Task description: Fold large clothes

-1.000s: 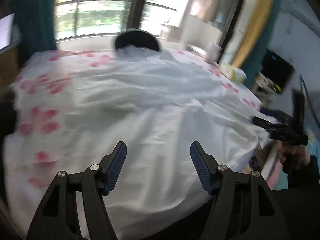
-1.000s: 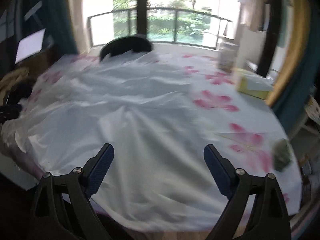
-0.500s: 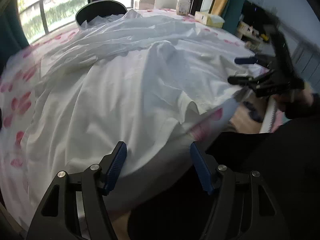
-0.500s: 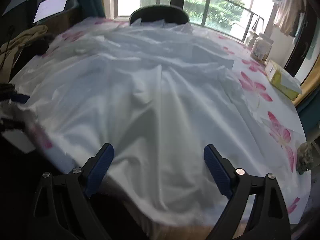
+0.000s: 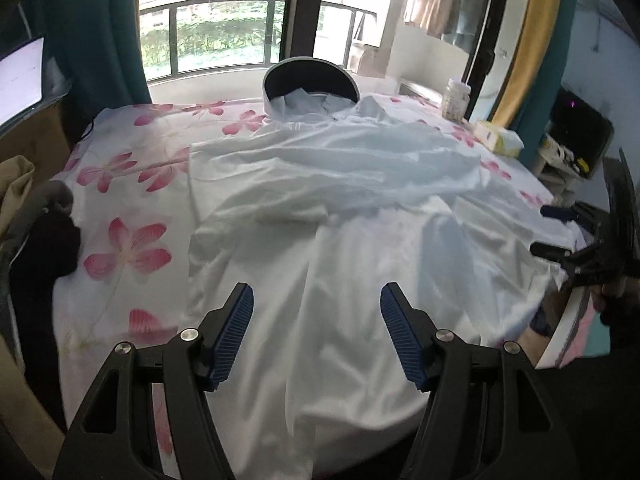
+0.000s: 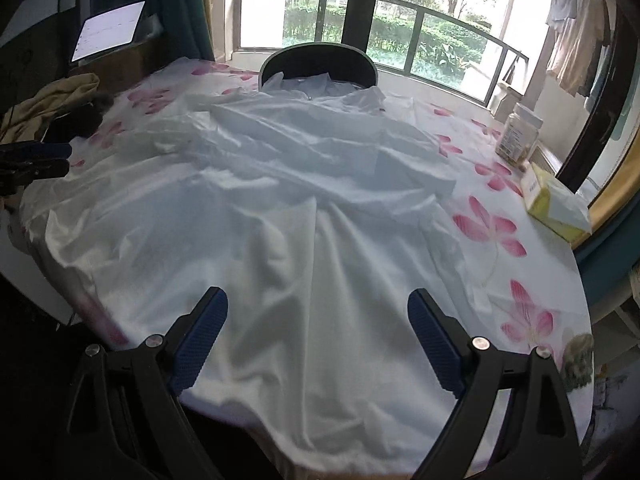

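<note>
White shirt [image 5: 340, 240] spread over floral tablecloth [image 5: 132, 248], below both gaping, empty tools, left [image 5: 316, 336], right [image 6: 318, 338].

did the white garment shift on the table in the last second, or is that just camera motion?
Cannot tell. The white garment lies spread on the floral tablecloth with its collar by the dark chair back, as earlier, but both cameras swung and the earlier frames are blurred.

A white tablecloth printed with pink flowers [image 6: 492, 228] covers the table. Near its far right edge a clear lidded jar [image 6: 519, 136] stands just beside a yellow tissue box [image 6: 556, 206]. A dark round-backed chair [image 5: 310, 80] faces the balcony window.
</note>
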### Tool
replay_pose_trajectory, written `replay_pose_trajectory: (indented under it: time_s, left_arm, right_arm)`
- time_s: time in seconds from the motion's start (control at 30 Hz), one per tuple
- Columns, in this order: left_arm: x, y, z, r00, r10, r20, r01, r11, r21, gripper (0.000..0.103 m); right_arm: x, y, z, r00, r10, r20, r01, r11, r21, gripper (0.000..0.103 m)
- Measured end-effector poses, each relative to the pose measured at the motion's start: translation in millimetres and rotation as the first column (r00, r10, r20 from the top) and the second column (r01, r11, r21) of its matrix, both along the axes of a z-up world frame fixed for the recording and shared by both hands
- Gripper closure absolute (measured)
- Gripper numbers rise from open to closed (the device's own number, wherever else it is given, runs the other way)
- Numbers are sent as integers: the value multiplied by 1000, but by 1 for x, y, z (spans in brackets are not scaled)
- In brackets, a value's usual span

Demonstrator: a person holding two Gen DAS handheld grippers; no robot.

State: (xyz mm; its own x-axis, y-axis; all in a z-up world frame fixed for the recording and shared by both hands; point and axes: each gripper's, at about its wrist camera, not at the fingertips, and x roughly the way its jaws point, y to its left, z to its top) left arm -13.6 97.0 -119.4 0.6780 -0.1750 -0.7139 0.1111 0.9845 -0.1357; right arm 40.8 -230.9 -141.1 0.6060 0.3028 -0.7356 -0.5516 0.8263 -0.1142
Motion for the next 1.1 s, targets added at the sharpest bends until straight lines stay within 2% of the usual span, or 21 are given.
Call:
replay_pose_trajectory:
  time_s: [0.1,0.37,0.57,0.73,0.87,1.1]
  left_arm:
    - [21,2,1,1000,11,2,-11,1000,-23,34]
    - [77,14,3,999,24,-31,-25,999,-20,34]
    - [123,28,10,999,17,-32,-18,999,-46,34]
    - [170,35,11,999,20,-40,-22,999,-40,34]
    - [204,37,11,998,31,-49,-31,999,-7,34]
    - [243,36,5,998,29,-63,-30,999,-22,34]
  right_arm:
    - [11,9,2,1000,4,-3,-4,1000,3,12]
    - [52,24,7,1000,11,-24,-11,1000,19,12]
    - [96,26,15,999,-2,-35,3,999,52,12]
    - [132,32,19,999,-9,-35,11,998,61,12]
    - [159,36,18,998,-41,-53,44,997,63,12]
    - [204,37,13,988,-128,-91,136,987,84,12]
